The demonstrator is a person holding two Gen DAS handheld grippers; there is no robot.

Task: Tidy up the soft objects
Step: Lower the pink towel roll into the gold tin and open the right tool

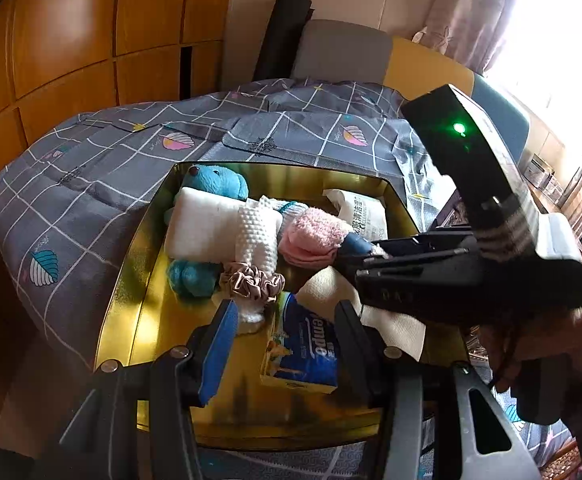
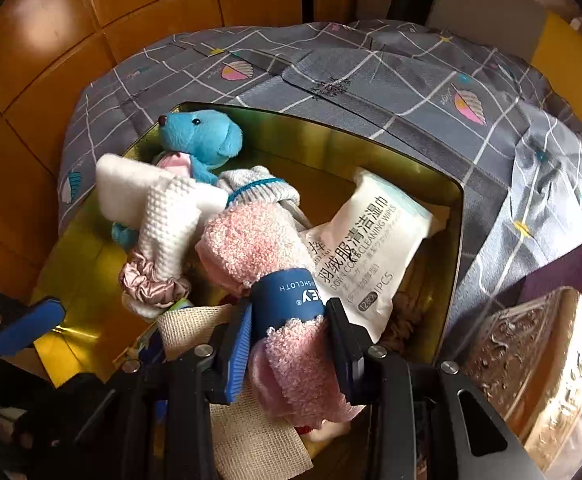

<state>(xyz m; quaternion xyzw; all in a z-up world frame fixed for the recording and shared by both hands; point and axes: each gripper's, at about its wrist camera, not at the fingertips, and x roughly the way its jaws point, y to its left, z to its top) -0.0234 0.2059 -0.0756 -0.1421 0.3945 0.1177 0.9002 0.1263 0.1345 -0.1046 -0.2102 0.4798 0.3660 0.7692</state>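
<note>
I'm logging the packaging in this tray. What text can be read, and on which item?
"Tempo", partly hidden: blue tissue pack.
"DOWN COAT CLEANING WIPES", "1PCS", plus Chinese characters: white wipes packet.
"…SHCLOTH", "…EY", cut off: blue band around the pink cloth.
The wipes packet's smaller print is unreadable.

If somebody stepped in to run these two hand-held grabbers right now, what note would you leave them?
Right gripper: shut on the pink fluffy washcloth, held over the gold tin.
Left gripper: open, holding nothing, over the tissue pack.
Already in the tin: blue teddy, white sponge, waffle cloth, scrunchie, wipes packet.
Left: set the washcloth down; tidy the pile if wanted.
</note>
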